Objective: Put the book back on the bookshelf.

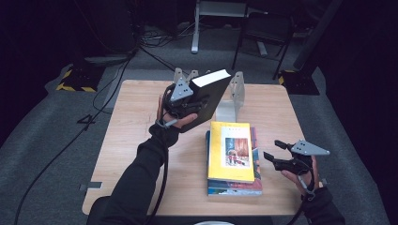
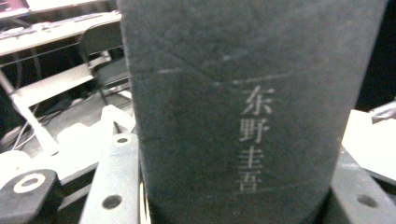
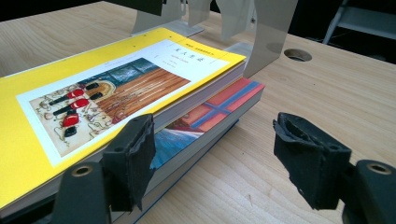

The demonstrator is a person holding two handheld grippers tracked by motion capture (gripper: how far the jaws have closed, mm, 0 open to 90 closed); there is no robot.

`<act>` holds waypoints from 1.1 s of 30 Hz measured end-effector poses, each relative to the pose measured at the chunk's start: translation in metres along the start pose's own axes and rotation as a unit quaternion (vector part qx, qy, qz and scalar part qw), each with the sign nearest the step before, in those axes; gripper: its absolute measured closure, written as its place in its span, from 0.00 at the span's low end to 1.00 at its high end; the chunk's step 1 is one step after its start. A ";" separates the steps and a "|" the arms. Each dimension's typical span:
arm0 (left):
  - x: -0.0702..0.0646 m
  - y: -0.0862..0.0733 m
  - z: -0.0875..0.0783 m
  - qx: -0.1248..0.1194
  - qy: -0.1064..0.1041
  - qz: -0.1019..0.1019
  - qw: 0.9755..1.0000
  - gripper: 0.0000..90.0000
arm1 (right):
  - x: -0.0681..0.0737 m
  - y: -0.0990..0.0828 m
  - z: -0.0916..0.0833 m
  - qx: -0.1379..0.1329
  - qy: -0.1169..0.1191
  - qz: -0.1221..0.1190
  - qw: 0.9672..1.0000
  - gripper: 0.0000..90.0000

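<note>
Left gripper [image 1: 195,104]: was seen above the far left part of the table, its jaws clamped across the spine of the black book, with the grey three-cornered plate on top and the cable trailing back along the sleeve.
Black book [image 1: 212,96]: was held off the table, tilted, with its white page edge turned upward; in the left gripper view its dark spine [image 2: 243,107] was seen close up between the two jaws, pale characters printed down it.
Right gripper [image 1: 273,152]: was held low at the right edge of the table, just beside the stack of books; its jaws stood apart with nothing between them, and in the right gripper view [image 3: 212,161] the bare wood and the stack's corner were seen in the gap between its black pads.
Yellow book [image 1: 231,151]: was lying flat on top of the stack, near the middle of the table, a framed picture on its cover.
Lower book [image 3: 210,114]: was lying under the yellow book, its blue and red cover showing at the stack's edge.
Metal bookends [image 1: 236,93]: were standing upright at the far side of the table, behind the held book.
Table [image 1: 136,126]: a light wooden top, on which the stack and the bookends rested.
</note>
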State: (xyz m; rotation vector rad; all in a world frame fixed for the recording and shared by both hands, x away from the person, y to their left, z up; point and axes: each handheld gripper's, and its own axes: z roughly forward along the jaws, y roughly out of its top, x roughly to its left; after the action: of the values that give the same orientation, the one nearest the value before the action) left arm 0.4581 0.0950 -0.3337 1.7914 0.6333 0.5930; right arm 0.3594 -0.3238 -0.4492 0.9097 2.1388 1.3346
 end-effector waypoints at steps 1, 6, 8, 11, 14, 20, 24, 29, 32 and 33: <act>0.000 0.000 0.000 0.000 0.000 0.000 1.000 0.59 | 0.000 0.000 0.000 0.000 0.000 0.000 1.000 0.33; 0.014 -0.005 -0.002 0.008 0.023 -0.020 1.000 0.59 | -0.001 -0.001 -0.002 -0.009 -0.013 0.005 1.000 0.34; 0.018 -0.007 -0.004 0.005 0.033 -0.029 0.999 0.59 | -0.002 -0.001 -0.003 -0.009 -0.017 0.006 1.000 0.34; 0.018 -0.010 -0.006 0.012 0.059 -0.024 0.998 0.59 | -0.003 -0.002 -0.002 -0.006 -0.017 0.009 1.000 0.34; 0.016 -0.013 -0.006 0.023 0.077 -0.019 0.997 0.59 | -0.002 -0.002 -0.001 -0.005 -0.018 0.008 1.000 0.34; 0.016 -0.021 -0.001 0.031 0.109 -0.023 0.993 0.59 | -0.001 -0.002 -0.001 -0.003 -0.017 0.007 1.000 0.35; 0.018 -0.028 0.005 0.032 0.128 -0.036 0.991 0.59 | -0.002 -0.003 -0.001 -0.003 -0.019 0.008 1.000 0.35; 0.020 -0.034 0.012 0.034 0.148 -0.051 0.987 0.59 | -0.002 -0.004 0.000 -0.001 -0.018 0.007 1.000 0.35; 0.021 -0.038 0.017 0.037 0.159 -0.054 0.985 0.59 | -0.001 -0.004 0.000 0.001 -0.019 0.004 1.000 0.35; 0.021 -0.038 0.017 0.037 0.159 -0.054 0.985 0.59 | -0.001 -0.004 0.000 0.001 -0.019 0.004 1.000 0.35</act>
State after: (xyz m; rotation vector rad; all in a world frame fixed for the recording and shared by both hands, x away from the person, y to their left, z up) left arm 0.4800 0.1075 -0.3728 1.7326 0.9751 0.7973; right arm 0.3594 -0.3259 -0.4525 0.9384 2.1106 1.3099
